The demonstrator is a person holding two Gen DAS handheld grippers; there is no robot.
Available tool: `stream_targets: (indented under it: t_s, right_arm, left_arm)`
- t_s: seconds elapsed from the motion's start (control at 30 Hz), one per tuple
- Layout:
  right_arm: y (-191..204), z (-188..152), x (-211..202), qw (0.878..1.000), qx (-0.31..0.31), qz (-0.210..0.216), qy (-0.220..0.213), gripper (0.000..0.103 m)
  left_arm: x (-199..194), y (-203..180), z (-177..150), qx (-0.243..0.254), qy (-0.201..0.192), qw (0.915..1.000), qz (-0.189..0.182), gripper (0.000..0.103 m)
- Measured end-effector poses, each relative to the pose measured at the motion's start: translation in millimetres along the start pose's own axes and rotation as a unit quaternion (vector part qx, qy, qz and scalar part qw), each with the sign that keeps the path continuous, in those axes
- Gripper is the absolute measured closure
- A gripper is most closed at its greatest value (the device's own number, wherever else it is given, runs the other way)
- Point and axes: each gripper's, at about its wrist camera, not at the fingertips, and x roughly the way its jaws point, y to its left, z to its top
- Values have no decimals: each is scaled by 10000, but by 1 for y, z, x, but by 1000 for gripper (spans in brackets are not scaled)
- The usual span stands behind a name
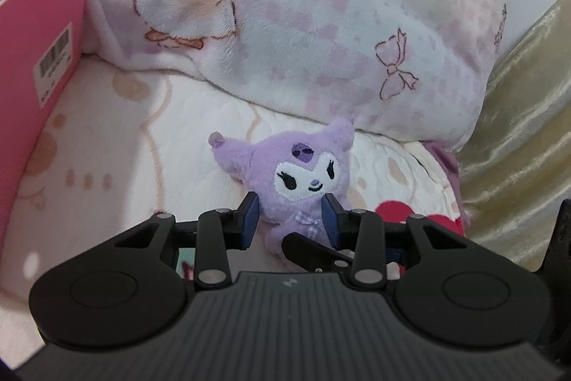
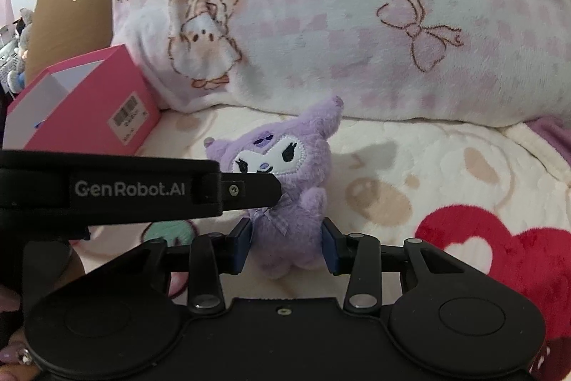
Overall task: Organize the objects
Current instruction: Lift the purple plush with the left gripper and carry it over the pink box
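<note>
Two hand-held grippers [image 1: 291, 220] [image 2: 287, 247] clamp one purple plush toy [image 1: 303, 181] above a cream patterned blanket [image 1: 125, 159].

A home bedroom: fleece blanket [image 1: 321, 24] (cartoon prints) heaped on a patterned bedspread [image 2: 428, 174]

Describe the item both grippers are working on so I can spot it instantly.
Below the big pink-checked pillow, on the cream patterned blanket, sits a small purple plush doll. It stands right of the open pink box, squeezed by both grippers. Only it is fuzzy lilac with a white embroidered face and a gingham bow.
</note>
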Motion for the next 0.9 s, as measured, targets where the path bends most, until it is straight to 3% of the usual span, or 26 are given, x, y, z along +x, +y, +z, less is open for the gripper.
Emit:
stream_targets:
  t_s: [0.2,0.37,0.53,0.9]
  right_arm:
    - [14,-7,-20,9999,-110,108,77,58]
    - [31,-9,-44,9989,-6,461,62,58]
    - [50,-18,-69,9963,139,839,-96,58]
    - [97,-35,-133,9926,59,1066,-574,59]
  left_arm:
    - [-29,-11,-6,101,192,9996,196,66]
    - [-66,-17,-8,228,214,9988,365,66]
    - [-103,-27,-9,552,174,9963,634,66]
    - [-180,-45,-18,1142,52,9896,871,66]
